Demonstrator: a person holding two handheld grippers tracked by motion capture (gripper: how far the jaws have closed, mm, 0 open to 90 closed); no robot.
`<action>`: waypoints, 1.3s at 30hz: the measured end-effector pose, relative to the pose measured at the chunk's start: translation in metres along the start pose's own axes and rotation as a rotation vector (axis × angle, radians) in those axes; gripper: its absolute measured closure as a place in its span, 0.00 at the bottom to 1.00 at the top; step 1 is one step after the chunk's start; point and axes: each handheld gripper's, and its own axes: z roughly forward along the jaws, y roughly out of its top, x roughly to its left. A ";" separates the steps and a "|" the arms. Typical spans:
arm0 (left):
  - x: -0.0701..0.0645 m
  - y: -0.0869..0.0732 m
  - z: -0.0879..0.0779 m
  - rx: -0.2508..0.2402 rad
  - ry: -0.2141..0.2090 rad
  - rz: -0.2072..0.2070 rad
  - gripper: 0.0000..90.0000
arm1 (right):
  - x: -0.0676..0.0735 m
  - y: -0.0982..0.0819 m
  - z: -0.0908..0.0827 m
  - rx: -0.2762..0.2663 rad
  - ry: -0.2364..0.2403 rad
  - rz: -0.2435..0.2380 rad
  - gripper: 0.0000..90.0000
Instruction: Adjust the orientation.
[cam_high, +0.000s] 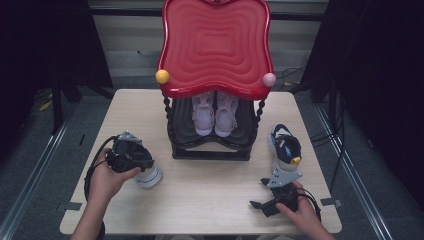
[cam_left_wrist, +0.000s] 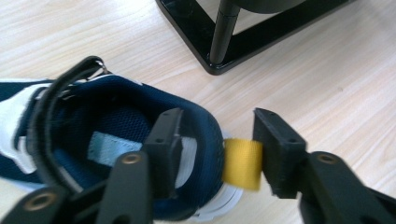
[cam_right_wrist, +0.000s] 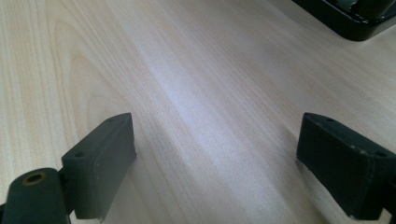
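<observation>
Left tongs (cam_left_wrist: 212, 140): they straddled the heel of the navy shoe (cam_left_wrist: 116, 144), one jaw inside the heel opening against the inner lining, the other outside, touching the yellow pull loop (cam_left_wrist: 242, 163); whether the pads pressed hard enough to grip could not be told.
Navy shoe: it lay on its side near the left edge of the tabletop (cam_high: 210, 200), left of the rack, white sole (cam_high: 148, 177) toward the middle, under the person's left hand (cam_high: 107, 180).
Right tongs (cam_right_wrist: 215, 158): released, jaws wide apart with bare wood between them, held low over the tabletop near its front right corner in the person's right hand (cam_high: 302, 212).
Second navy shoe (cam_high: 284, 150): it stood toward the right edge of the tabletop, just beyond the right tongs, a yellow loop at its near end.
Rack (cam_high: 210, 150): black, two-tiered, at the back centre of the tabletop, with a red wavy top tray (cam_high: 215, 45).
Pale shoes (cam_high: 214, 115): a pair sat side by side on the lower shelf, under the red tray.
</observation>
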 end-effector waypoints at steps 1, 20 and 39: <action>0.000 0.001 -0.002 0.007 -0.009 0.001 0.54 | 0.000 0.000 0.000 0.000 0.000 0.000 0.12; 0.004 0.017 -0.001 0.315 -0.019 0.093 0.45 | 0.000 0.000 0.000 -0.001 0.003 -0.002 0.12; 0.001 0.038 0.021 0.457 -0.049 0.162 0.56 | 0.000 0.000 0.000 -0.001 0.003 -0.002 0.12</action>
